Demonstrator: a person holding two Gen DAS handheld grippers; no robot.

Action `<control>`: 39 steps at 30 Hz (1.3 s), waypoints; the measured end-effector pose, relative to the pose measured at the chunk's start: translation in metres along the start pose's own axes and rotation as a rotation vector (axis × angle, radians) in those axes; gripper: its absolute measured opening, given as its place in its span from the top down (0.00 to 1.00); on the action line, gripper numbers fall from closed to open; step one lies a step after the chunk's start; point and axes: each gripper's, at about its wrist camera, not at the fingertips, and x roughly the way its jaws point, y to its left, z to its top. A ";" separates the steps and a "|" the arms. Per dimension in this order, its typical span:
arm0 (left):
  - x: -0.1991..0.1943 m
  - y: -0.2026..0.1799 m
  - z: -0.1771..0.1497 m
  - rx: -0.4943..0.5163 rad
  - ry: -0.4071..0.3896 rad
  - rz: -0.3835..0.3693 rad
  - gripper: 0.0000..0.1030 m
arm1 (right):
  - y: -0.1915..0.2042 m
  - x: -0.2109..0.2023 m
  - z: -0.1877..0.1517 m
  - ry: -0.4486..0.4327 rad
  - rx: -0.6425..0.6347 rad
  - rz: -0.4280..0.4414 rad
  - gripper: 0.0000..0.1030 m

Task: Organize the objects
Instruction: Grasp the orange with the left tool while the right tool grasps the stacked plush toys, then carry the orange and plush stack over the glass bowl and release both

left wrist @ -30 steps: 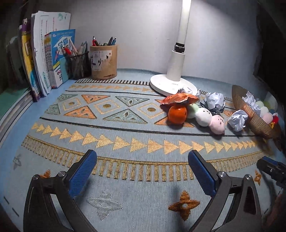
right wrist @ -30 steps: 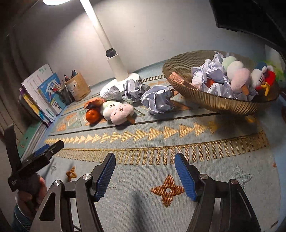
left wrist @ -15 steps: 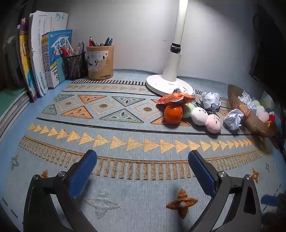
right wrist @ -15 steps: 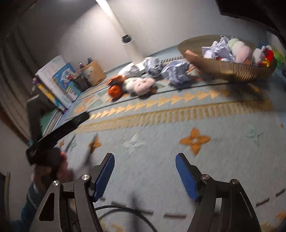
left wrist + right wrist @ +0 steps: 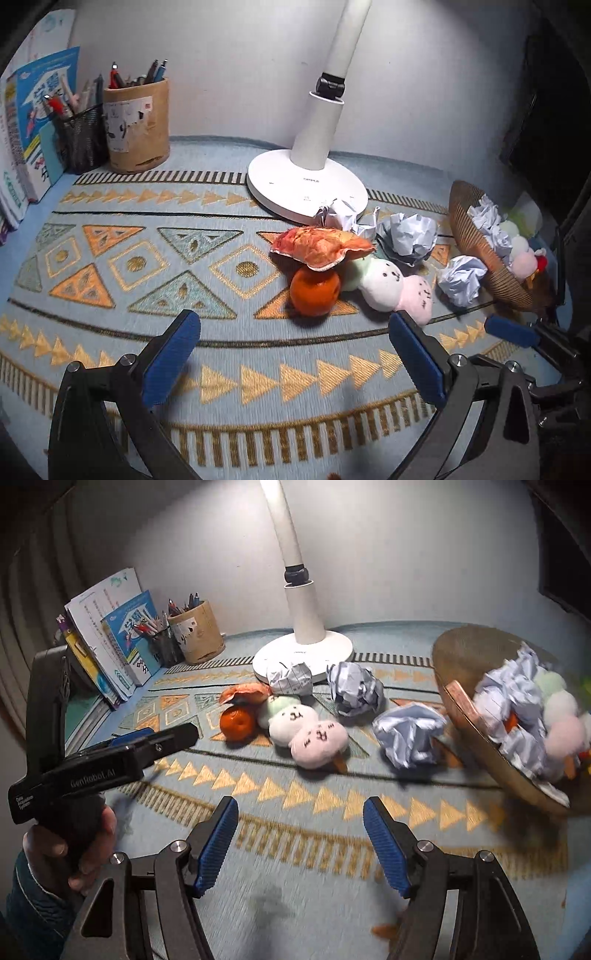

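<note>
- Patterned blue cloth (image 5: 155, 258) covers the desk; books (image 5: 110, 642) and pen pots (image 5: 136, 125) sit upper left.
- Left gripper (image 5: 295, 354), lower centre: jaws wide apart, nothing between.
- Orange (image 5: 315, 293) and plush toys (image 5: 391, 288) lie mid-frame.
- Right gripper (image 5: 297, 843): jaws apart, empty.
- 3 paper balls (image 5: 408, 734) lie left of the tilted basket (image 5: 491, 753).

Open patterned mat (image 5: 155, 258) ahead of both claws, blocked farther back by orange (image 5: 314, 291), plush dango (image 5: 384, 288), crumpled paper balls (image 5: 410, 236), lamp base (image 5: 306, 184), and wicker bowl (image 5: 476, 247) at right.
</note>
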 end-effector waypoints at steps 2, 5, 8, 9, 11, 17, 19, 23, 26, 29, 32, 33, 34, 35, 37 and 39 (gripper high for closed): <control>0.017 0.001 0.007 0.024 0.042 -0.039 0.13 | 0.005 0.021 0.017 0.016 -0.074 -0.028 0.33; 0.030 0.002 0.015 0.042 0.047 -0.095 0.16 | 0.014 0.048 0.033 0.016 -0.195 -0.077 0.34; 0.043 -0.001 0.018 0.058 0.086 -0.139 0.34 | 0.013 0.076 0.042 0.051 -0.237 -0.081 0.36; 0.047 -0.002 0.018 0.061 0.098 -0.146 0.40 | 0.012 0.085 0.043 0.067 -0.243 -0.083 0.36; 0.047 -0.006 0.016 0.084 0.084 -0.137 0.59 | 0.009 0.096 0.044 0.072 -0.238 -0.110 0.37; 0.026 -0.011 0.003 0.086 0.053 -0.127 0.69 | 0.008 0.086 0.036 0.045 -0.223 -0.146 0.62; 0.005 -0.012 -0.008 0.082 0.021 -0.124 0.69 | 0.006 0.068 0.030 0.051 -0.177 -0.125 0.62; -0.032 -0.018 -0.035 0.083 -0.033 -0.096 0.69 | 0.016 0.012 -0.005 0.044 -0.156 -0.173 0.62; -0.044 -0.026 -0.053 0.078 -0.068 -0.069 0.69 | 0.019 -0.022 -0.034 0.046 -0.131 -0.330 0.62; -0.045 -0.028 -0.065 0.054 -0.077 -0.060 0.69 | 0.016 -0.033 -0.056 0.052 -0.084 -0.417 0.61; -0.043 -0.029 -0.072 0.049 -0.075 -0.032 0.69 | 0.008 -0.030 -0.069 0.114 -0.017 -0.273 0.60; -0.044 -0.029 -0.072 0.050 -0.085 -0.029 0.69 | 0.005 -0.028 -0.073 0.138 0.009 -0.203 0.59; -0.046 -0.029 -0.073 0.050 -0.102 -0.035 0.69 | 0.003 -0.029 -0.076 0.152 0.030 -0.139 0.57; -0.046 -0.030 -0.074 0.054 -0.109 -0.034 0.69 | 0.000 -0.032 -0.079 0.152 0.040 -0.091 0.50; -0.042 -0.030 -0.073 0.056 -0.087 -0.039 0.69 | -0.004 -0.036 -0.085 0.143 0.051 -0.059 0.34; -0.040 -0.030 -0.073 0.055 -0.078 -0.048 0.69 | -0.007 -0.040 -0.089 0.128 0.056 -0.056 0.33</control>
